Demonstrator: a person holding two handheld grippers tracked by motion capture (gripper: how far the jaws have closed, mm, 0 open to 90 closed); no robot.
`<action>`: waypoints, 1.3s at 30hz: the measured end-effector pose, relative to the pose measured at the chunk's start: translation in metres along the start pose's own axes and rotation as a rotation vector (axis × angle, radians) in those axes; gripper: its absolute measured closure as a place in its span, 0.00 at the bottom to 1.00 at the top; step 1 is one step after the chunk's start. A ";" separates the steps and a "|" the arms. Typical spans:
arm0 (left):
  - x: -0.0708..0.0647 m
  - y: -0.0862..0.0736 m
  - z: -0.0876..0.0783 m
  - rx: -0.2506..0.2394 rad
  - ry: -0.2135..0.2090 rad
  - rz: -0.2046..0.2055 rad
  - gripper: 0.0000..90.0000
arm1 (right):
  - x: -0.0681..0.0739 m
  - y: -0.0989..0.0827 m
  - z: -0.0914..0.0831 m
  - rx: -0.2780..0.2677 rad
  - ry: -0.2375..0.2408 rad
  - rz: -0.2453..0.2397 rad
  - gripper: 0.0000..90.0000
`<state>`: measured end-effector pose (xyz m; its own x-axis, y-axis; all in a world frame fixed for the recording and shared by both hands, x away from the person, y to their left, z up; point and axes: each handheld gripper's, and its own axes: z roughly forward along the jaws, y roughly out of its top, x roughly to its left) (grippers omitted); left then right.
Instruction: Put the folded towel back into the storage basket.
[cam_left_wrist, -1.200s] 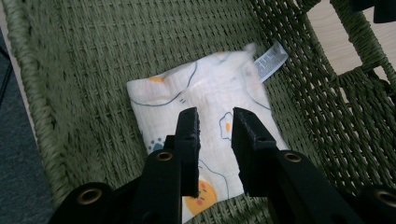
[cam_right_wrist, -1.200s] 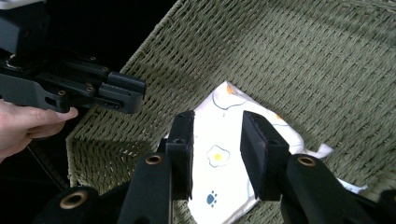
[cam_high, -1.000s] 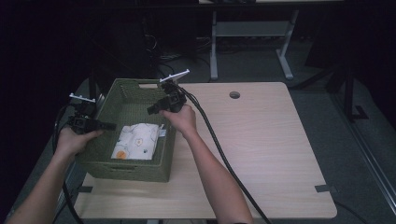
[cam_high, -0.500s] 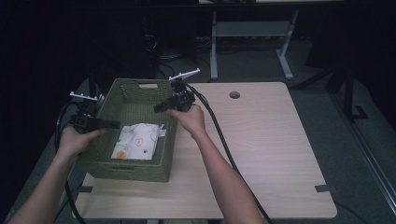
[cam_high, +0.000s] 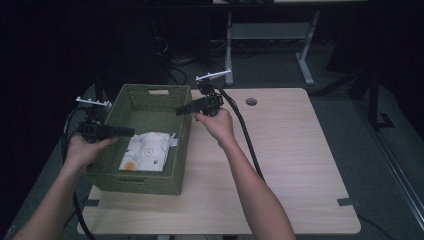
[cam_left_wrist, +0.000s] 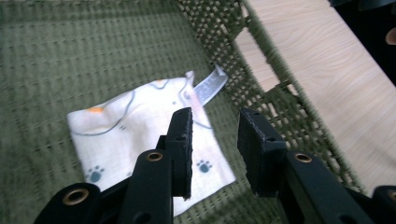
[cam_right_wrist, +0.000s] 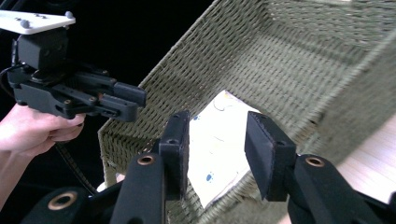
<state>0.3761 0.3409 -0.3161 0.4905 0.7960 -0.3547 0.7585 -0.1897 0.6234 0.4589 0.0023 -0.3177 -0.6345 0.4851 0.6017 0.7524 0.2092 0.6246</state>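
Your left gripper's (cam_left_wrist: 214, 142) fingers have just been spreading with nothing between them, and so have your right gripper's (cam_right_wrist: 218, 149). The folded cloth (cam_high: 147, 151) lies flat in the green basket (cam_high: 137, 182), lower left of the high view; the placing looks done.

cloth (cam_high: 148, 151) in basket (cam_high: 150, 182), left on table (cam_high: 290, 165).

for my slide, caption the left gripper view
Open left tongs above a folded printed cloth in a green woven basket.
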 end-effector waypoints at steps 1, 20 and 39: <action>-0.003 0.001 0.000 0.001 -0.002 0.007 0.70 | -0.003 -0.002 -0.006 -0.006 -0.001 0.006 0.65; -0.050 0.008 0.014 -0.027 -0.029 0.026 0.64 | -0.027 -0.017 -0.059 -0.045 -0.006 0.032 0.57; -0.086 0.019 0.035 -0.029 -0.059 0.047 0.58 | -0.056 -0.041 -0.116 -0.084 -0.026 0.063 0.49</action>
<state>0.3637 0.2487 -0.2985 0.5502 0.7511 -0.3648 0.7221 -0.2086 0.6596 0.4434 -0.1317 -0.3191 -0.5807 0.5171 0.6288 0.7725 0.1060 0.6261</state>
